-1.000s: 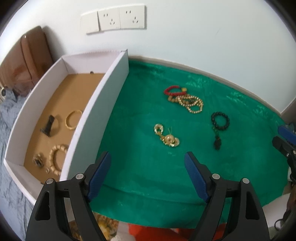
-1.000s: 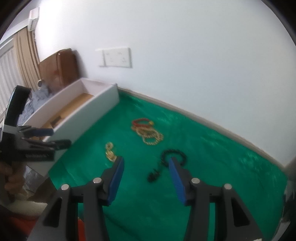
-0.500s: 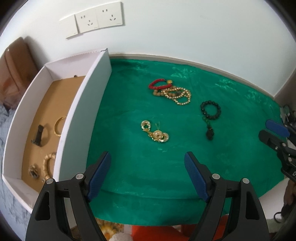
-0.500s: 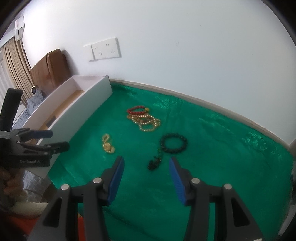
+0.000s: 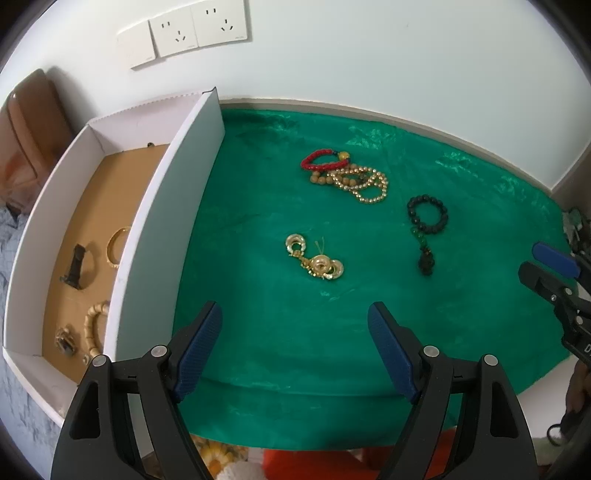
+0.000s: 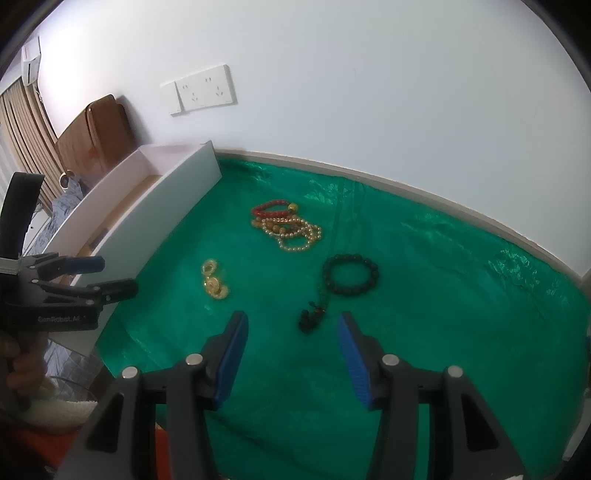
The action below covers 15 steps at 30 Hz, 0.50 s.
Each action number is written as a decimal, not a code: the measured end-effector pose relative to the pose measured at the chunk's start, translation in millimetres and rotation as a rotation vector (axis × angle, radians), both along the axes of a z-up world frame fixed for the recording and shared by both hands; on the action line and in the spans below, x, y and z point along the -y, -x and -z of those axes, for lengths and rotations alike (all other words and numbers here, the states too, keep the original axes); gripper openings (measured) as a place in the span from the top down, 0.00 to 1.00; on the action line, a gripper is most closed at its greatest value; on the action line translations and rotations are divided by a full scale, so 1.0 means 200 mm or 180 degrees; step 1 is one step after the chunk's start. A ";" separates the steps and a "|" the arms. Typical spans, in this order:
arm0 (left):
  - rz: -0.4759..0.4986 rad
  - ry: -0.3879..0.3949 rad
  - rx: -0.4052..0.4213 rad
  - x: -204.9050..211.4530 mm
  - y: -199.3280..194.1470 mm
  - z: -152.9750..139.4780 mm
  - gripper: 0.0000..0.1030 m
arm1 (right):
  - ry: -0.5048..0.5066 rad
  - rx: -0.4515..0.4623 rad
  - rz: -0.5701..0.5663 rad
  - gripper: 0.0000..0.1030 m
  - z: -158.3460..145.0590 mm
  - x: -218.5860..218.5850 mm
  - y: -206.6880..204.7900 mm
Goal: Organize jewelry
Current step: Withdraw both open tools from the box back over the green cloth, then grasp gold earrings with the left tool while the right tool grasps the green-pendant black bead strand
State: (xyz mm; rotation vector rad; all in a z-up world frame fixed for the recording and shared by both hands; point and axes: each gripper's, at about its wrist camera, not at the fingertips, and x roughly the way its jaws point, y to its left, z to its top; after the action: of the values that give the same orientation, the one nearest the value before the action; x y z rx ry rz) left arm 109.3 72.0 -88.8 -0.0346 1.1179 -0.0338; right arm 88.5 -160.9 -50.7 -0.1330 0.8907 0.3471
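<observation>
On the green cloth (image 5: 258,332) lie a gold ring-link piece (image 5: 316,258) (image 6: 214,282), a black bead bracelet with a tassel (image 5: 426,221) (image 6: 349,275), a red bead bracelet (image 5: 323,159) (image 6: 271,208) and tangled gold and tan bead strands (image 5: 360,182) (image 6: 291,230). The white box (image 5: 162,229) (image 6: 147,218) at the left holds several pieces on its brown floor. My left gripper (image 5: 295,345) is open and empty, hovering short of the gold piece. My right gripper (image 6: 291,350) is open and empty, just short of the black tassel.
A white wall with a socket panel (image 5: 188,31) runs behind the cloth. A brown headboard (image 5: 26,125) stands far left. The box wall rises between its floor and the cloth. The cloth's front edge hangs over orange and patterned fabric (image 5: 295,458).
Both views have shifted over the last second: the left gripper swung rightward off the box toward the cloth's middle, and the right gripper came closer to the black bracelet. Both stayed open.
</observation>
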 end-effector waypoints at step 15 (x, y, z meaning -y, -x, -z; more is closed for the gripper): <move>0.0047 0.0280 -0.0206 0.00 -0.11 0.18 0.20 | -0.0033 -0.0233 0.0123 0.50 0.17 0.07 -0.11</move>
State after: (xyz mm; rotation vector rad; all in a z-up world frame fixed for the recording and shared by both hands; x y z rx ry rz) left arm 131.2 72.4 -125.8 -0.1068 1.1810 -0.0956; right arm 110.1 -174.3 -84.4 -0.0938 0.9624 0.3222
